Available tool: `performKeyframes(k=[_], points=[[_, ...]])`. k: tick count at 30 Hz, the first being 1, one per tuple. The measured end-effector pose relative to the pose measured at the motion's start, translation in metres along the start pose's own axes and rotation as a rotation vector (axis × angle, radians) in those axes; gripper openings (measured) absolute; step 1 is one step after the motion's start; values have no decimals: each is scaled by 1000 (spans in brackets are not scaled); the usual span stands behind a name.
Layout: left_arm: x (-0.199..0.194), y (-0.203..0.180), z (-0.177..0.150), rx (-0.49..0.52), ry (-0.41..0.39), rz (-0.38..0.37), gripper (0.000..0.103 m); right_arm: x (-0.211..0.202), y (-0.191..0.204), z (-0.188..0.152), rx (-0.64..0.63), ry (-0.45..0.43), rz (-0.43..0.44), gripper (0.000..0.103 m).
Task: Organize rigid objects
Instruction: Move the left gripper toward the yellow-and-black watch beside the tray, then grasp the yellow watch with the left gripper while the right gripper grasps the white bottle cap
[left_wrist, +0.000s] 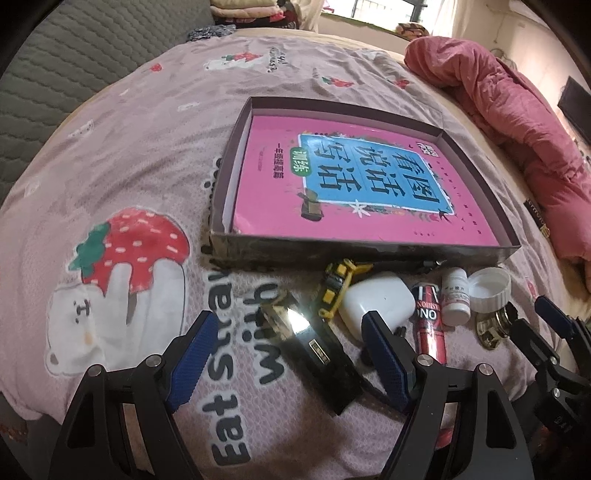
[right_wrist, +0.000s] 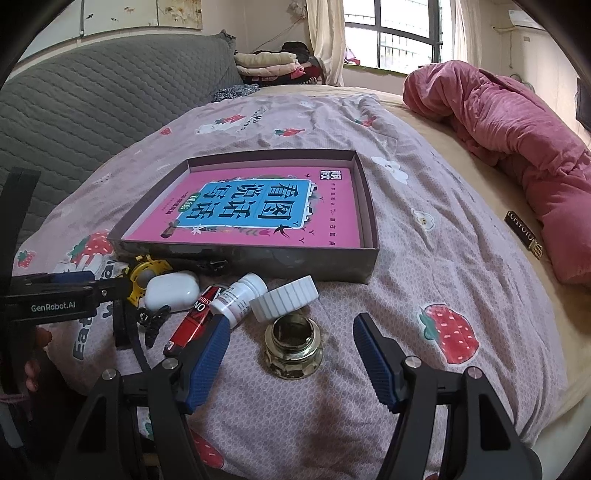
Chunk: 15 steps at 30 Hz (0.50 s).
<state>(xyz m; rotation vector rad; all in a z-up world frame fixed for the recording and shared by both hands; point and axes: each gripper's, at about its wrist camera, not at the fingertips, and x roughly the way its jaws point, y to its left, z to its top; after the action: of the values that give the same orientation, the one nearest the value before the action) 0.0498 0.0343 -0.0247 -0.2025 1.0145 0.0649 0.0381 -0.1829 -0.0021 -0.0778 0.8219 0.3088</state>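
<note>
A row of small things lies on the bedspread (right_wrist: 424, 280) just before the near wall of the shallow box (right_wrist: 258, 260) holding a pink book (right_wrist: 255, 210): brass fitting (right_wrist: 293, 347), white cap (right_wrist: 286, 297), pill bottle (right_wrist: 240, 295), red tube (right_wrist: 192, 319), white case (right_wrist: 171, 290), yellow toy (left_wrist: 334, 290), black lighter (left_wrist: 317, 354). The right gripper (right_wrist: 290, 352) is spread wide around the fitting; the left gripper (left_wrist: 291, 354) gapes over the lighter. A pink quilt (right_wrist: 517, 147) crowds the bed's far right edge.
</note>
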Motion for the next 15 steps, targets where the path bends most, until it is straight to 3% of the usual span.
performKeyframes(k=[11, 15], points=[[15, -1, 12, 14, 49, -65, 52, 5, -4, 1, -3, 12, -4, 69], [18, -7, 15, 45, 64, -56, 51, 8, -4, 4, -8, 16, 4, 69]])
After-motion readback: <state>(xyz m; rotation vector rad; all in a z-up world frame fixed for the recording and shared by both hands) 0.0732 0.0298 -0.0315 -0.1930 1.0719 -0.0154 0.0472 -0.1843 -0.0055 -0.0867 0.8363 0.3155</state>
